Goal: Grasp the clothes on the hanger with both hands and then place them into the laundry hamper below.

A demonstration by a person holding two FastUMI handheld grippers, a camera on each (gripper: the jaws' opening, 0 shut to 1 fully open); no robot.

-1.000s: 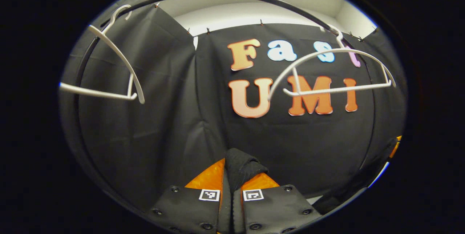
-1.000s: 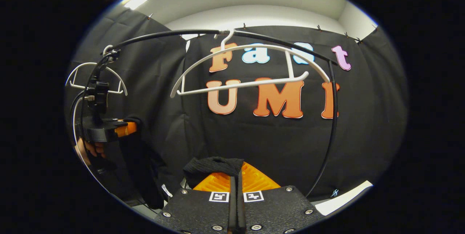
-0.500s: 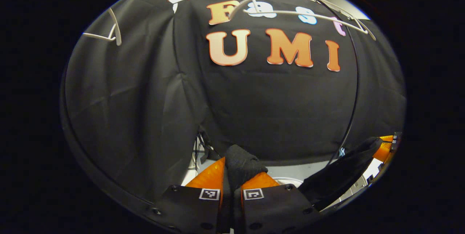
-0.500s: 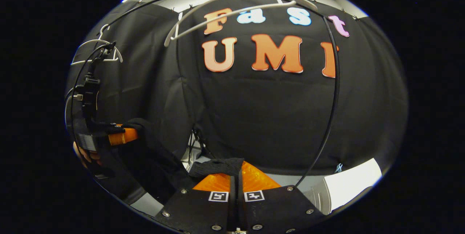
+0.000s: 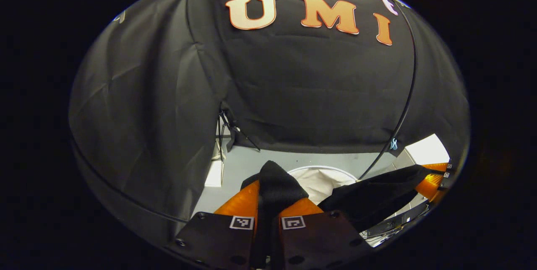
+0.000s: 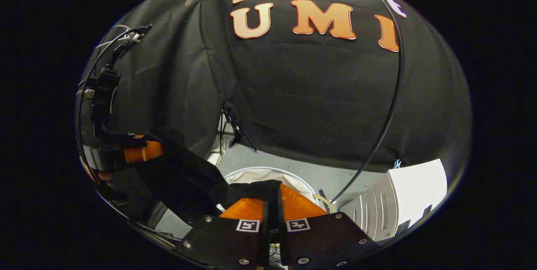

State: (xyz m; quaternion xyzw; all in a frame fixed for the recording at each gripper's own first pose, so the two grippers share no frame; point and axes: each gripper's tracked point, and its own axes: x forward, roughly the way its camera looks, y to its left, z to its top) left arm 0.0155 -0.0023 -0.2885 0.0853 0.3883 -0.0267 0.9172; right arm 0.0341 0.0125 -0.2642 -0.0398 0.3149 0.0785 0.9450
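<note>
A black garment (image 5: pixel 369 196) hangs stretched between my two grippers, off the hangers. My left gripper (image 5: pixel 270 203) is shut on one end of it, a fold of black cloth sticking up between the orange fingers. In the right gripper view, my right gripper (image 6: pixel 272 203) is shut on the other end of the black garment (image 6: pixel 188 177). The white laundry hamper (image 5: pixel 321 177) sits on the floor right below and ahead of both grippers; its round rim (image 6: pixel 256 173) shows behind the cloth. My left gripper (image 6: pixel 138 152), held by a hand, shows at the left of the right gripper view.
A black rack pole (image 6: pixel 386 115) curves down to the grey floor (image 5: pixel 251 163) right of the hamper. A white cabinet-like unit (image 6: pixel 402 190) stands at the right. A small tripod stand (image 5: pixel 224 129) is by the cloth wall behind the hamper.
Both grippers have come down with the garment; the white hangers and rail have slid up out of the top of both views, and the hamper has come into sight below.
</note>
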